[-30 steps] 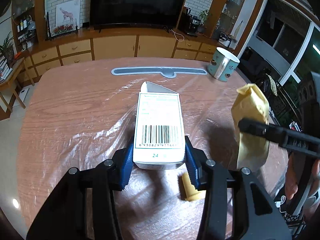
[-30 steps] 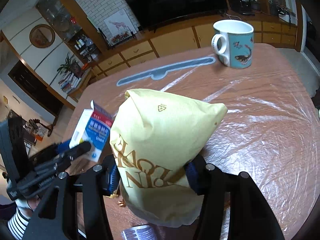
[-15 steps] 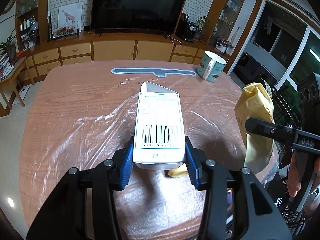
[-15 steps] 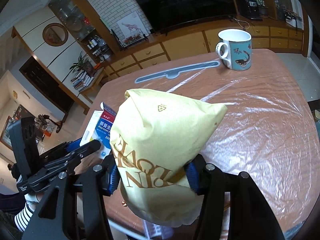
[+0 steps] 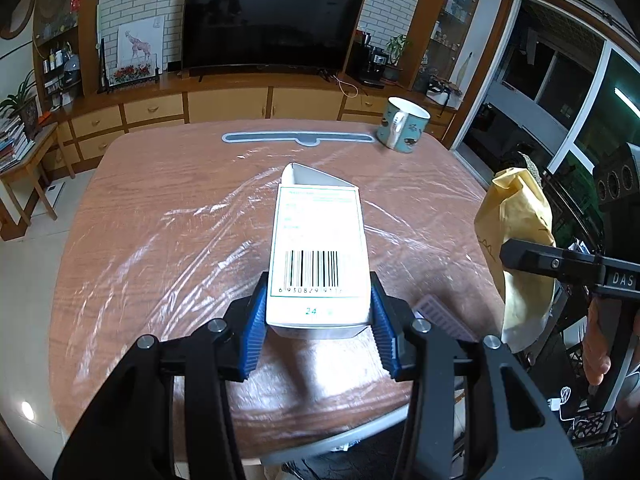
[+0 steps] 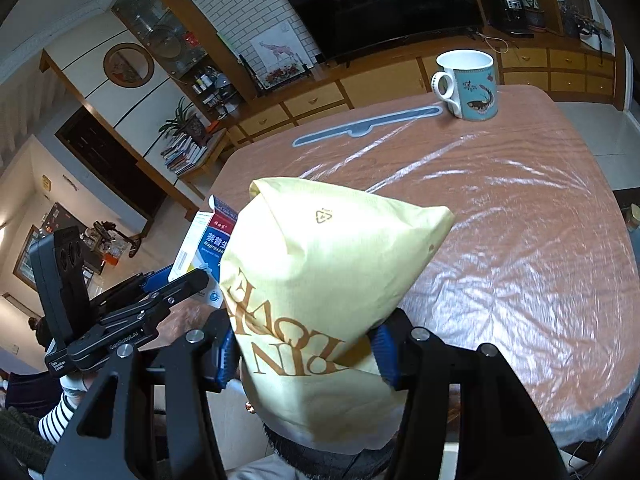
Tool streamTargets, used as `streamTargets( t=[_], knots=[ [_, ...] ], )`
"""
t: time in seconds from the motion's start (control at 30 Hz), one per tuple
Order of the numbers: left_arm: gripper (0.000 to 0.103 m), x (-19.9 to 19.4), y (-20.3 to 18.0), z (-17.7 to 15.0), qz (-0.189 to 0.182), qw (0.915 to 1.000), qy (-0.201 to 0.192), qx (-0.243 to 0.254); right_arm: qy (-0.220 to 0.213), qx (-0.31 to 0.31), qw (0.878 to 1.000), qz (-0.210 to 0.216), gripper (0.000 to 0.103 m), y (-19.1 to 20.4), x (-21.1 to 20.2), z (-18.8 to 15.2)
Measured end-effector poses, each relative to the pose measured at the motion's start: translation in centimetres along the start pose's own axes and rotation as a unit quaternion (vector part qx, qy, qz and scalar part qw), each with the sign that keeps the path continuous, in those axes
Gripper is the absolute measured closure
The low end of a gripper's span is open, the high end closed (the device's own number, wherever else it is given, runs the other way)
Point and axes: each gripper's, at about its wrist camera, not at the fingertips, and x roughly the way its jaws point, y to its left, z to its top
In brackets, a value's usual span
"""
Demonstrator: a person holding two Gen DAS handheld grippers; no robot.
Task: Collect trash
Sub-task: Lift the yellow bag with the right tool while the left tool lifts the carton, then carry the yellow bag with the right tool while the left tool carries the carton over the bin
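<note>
One carton (image 5: 318, 248), white with a barcode. One yellow bag (image 6: 320, 280). One mug (image 5: 404, 130), blue with a white handle. One long grey strip (image 5: 298, 137) lying on the bench (image 5: 160, 240), which is itself one, under one sheet of clear film (image 5: 192, 248). Two grippers: the left (image 5: 318, 316) and the right (image 6: 306, 354), each with two blue fingers (image 5: 254, 320), four in all. One ribbed lilac piece (image 5: 436, 312) shows beside the carton. One television (image 5: 272, 24). One giraffe picture (image 5: 138, 50). One round wall plaque (image 6: 128, 65). Potted plants: three visible in the left view.
</note>
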Motion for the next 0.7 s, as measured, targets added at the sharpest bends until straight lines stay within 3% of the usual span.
streamTargets(
  t=[0.7],
  knots=[
    [0.056, -2.7, -3.6, -4.9, -0.005, 0.9997, 0.013, 0.022, 0.036, -0.055, 0.998, -0.012, 0.05, 0.7, -3.1, -8.1]
  ],
)
